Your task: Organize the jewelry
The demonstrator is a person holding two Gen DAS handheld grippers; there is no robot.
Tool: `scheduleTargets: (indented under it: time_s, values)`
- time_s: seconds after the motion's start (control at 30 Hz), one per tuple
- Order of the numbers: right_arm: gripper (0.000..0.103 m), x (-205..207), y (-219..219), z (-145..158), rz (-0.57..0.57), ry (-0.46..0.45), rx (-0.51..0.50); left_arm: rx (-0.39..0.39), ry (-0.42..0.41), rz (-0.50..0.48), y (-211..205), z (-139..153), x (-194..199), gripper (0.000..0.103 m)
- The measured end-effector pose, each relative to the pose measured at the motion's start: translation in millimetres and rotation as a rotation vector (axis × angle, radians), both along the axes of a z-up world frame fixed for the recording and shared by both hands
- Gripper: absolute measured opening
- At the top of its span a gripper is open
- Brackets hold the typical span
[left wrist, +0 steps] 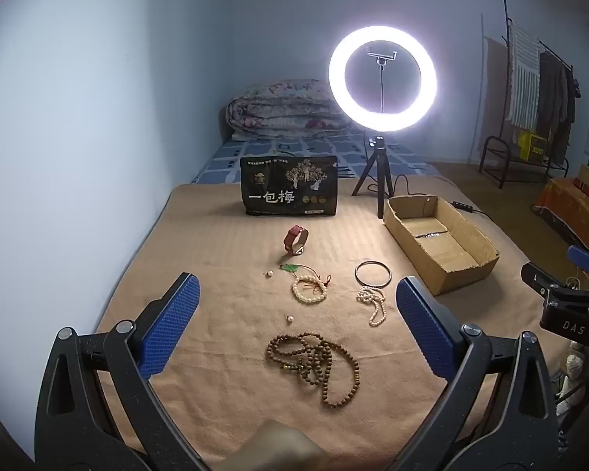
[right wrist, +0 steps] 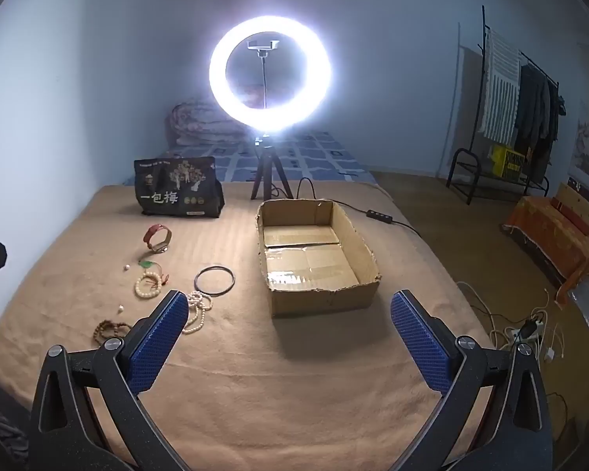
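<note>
Both of my tools hover above the tan blanket [left wrist: 216,243] on the bed. My left hand-held gripper [left wrist: 296,306] has its blue pads spread wide and holds nothing; my right hand-held gripper [right wrist: 289,314] is likewise spread wide and empty. Taking the cardboard box [right wrist: 367,253] as landmark: nearest to me and farthest to its left lies the brown bead necklace [left wrist: 314,365], heaped in loops between my left pads. A single loose pearl [left wrist: 290,318] lies just beyond it. Closer to the box, the white pearl strand [left wrist: 373,302] touches the near edge of the dark bangle [left wrist: 373,273], which lies just left of the box's near corner. Further left sit the cream bead bracelet [left wrist: 309,293] with its red cord, a green pendant [left wrist: 290,268] and a second small pearl [left wrist: 270,273]. Beyond these, the red-strapped watch [left wrist: 295,239] stands on its edge, well left of the box. Behind the watch a black snack bag [left wrist: 288,186] stands upright; behind the box stands the ring light [left wrist: 381,78] on its tripod. The box shows only bare taped flaps in the right view; a small glint inside it in the left view cannot be identified. I judge the task barely begun: every visible piece is outside the box.
</note>
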State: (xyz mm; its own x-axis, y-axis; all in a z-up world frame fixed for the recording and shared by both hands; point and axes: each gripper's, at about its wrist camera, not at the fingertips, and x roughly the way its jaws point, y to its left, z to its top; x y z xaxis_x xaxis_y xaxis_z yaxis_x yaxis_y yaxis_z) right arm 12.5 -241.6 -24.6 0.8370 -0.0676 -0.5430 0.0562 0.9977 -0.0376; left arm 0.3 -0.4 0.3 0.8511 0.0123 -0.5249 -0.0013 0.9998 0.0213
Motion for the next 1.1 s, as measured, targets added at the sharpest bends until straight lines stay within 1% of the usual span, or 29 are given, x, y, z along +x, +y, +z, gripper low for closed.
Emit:
scheduleTargets:
  time_s: [0.03, 0.2, 0.27, 0.57, 0.77, 0.8, 1.1]
  values:
    - [0.102, 1.3, 0.4, -0.6, -0.002, 0.022, -0.008, -0.012, -0.021, -0.004, 0.9, 0.1, -1.7, 0.102]
    - [0.102, 5.2, 0.0, -1.9, 0.002, 0.014, -0.008, -0.026, -0.013, -0.005, 2.5, 0.4, -1.2, 0.102]
    - [0.102, 0.1, 1.7, -0.2, -0.004, 0.005, -0.014, -0.025, -0.012, -0.004, 3.2, 0.6, -1.2, 0.102]
    - [0.102, 0.8, 1.1, -0.2, -0.005, 0.006, -0.018, -0.023, -0.009, -0.003, 3.3, 0.7, -1.2, 0.102]
    - [0.102, 0.6, 1.1, -1.0, -0.005, 0.006, -0.018, -0.024, -0.011, -0.001, 2.2, 7.3, 0.0, 0.102]
    - [0.102, 0.8, 1.2, -1.2, -0.006, 0.007, -0.017, -0.024, -0.011, -0.001, 2.1, 2.8, 0.4, 0.102]
    - [0.102, 0.5, 0.7, -1.3, -0.006, 0.007, -0.016, -0.025, -0.01, 0.005, 4.9, 4.2, -0.3, 0.102]
